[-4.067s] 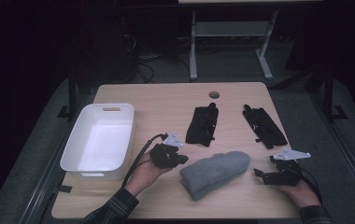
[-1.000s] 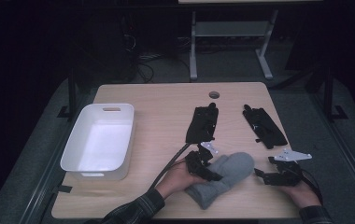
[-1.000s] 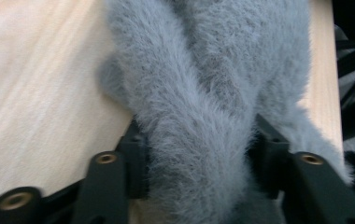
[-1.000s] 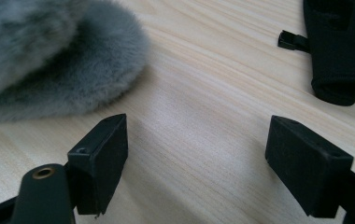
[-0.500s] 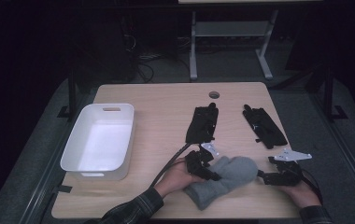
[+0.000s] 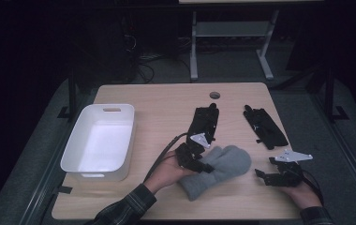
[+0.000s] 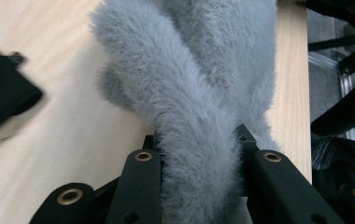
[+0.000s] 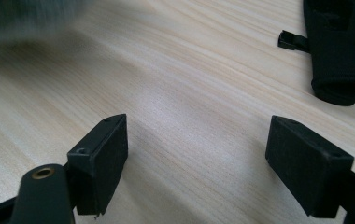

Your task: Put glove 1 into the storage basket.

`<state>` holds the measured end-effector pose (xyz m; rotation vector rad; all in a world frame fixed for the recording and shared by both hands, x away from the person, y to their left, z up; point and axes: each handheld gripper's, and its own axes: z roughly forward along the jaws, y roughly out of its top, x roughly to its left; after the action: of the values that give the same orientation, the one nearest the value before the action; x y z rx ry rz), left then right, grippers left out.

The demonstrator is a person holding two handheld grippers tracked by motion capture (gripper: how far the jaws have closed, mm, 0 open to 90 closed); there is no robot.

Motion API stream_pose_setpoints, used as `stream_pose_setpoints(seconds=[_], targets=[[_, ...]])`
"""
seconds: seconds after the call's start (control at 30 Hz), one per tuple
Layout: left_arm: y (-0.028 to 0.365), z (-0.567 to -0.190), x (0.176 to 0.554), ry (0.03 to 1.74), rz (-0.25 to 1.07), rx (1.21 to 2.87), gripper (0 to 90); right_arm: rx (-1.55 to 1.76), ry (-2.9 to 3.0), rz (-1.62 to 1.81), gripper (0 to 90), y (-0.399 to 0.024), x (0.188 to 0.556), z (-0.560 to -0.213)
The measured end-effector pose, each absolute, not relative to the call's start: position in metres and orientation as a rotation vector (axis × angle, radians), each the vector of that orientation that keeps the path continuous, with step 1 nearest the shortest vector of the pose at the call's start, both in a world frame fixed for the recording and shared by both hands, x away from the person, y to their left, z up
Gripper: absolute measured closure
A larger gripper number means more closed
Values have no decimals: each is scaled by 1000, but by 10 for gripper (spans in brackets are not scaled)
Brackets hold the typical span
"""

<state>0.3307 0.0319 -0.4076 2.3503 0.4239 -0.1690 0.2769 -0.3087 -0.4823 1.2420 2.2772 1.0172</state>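
A grey fuzzy mitten lies near the table's front edge, between the two hands. My left gripper is at its left end. Its jaws have just been closing and now pinch a fold of the mitten, which bulges up between the left gripper fingers. That end is raised a little off the wood. My right gripper rests at the front right, to the right of the mitten. The right gripper jaws stand wide apart over bare wood with nothing between them.
Two black gloves lie farther back: one just behind the left gripper, the other to the right, also at the right gripper view's top right. A white bin stands at the left. A round cable hole is near the far edge.
The left gripper's jaws closed on the mitten's left end and the hand rose slightly, bunching the fabric. The right hand and gripper stayed put.
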Motion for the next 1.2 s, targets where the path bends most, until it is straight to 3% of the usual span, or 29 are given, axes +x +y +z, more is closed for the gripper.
stream_pose_setpoints(seconds=[0.6,1.2], targets=[[86,-363,345,513,-68,2317,706,1241,2278,1016,204,-309,277,-482],[182,-312,360,726,104,2230,706,1243,2279,1014,199,-309,277,-482]])
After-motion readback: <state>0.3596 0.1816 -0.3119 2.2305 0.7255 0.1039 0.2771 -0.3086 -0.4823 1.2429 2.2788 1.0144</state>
